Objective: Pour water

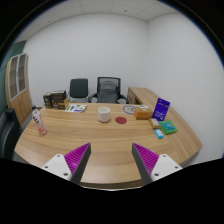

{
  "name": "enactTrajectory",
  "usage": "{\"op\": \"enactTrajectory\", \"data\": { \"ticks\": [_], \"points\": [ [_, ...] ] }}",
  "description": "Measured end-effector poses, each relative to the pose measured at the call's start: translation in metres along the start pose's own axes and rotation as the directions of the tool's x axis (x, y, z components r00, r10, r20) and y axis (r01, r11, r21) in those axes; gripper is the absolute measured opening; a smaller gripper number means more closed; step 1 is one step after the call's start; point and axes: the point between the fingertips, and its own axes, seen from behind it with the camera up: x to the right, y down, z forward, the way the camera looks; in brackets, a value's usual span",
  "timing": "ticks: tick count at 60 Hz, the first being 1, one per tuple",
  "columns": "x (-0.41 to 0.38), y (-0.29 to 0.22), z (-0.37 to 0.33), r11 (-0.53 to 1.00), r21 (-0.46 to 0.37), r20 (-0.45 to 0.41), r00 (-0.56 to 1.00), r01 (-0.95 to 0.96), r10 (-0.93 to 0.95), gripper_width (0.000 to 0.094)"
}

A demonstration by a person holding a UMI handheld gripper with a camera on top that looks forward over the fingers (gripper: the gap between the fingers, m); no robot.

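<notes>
A white cup (104, 114) stands near the middle of the curved wooden table (100, 145), well beyond my fingers. A bottle with a pink label (39, 122) stands upright at the table's left end. My gripper (112, 160) hovers above the table's near edge, open, with only bare wood between its two purple pads (76, 157). Both the cup and the bottle are far from the fingers.
A small red coaster (121, 119) lies right of the cup. A purple box (161, 109), a teal item (168, 127) and a small blue thing (159, 133) sit on the right side. Papers (76, 108) and a box (55, 100) lie at the far left. Two office chairs (95, 90) stand behind.
</notes>
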Motion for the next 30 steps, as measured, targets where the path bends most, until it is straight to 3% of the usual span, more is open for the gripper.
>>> {"op": "enactTrajectory", "data": {
  "ticks": [16, 30],
  "points": [
    [-0.024, 0.017, 0.008, 1.000, -0.020, 0.015, 1.000, 0.010, -0.010, 0.0858],
    [-0.124, 0.050, 0.024, 0.998, -0.050, 0.103, 0.994, 0.038, -0.033, 0.0861]
  ]
}}
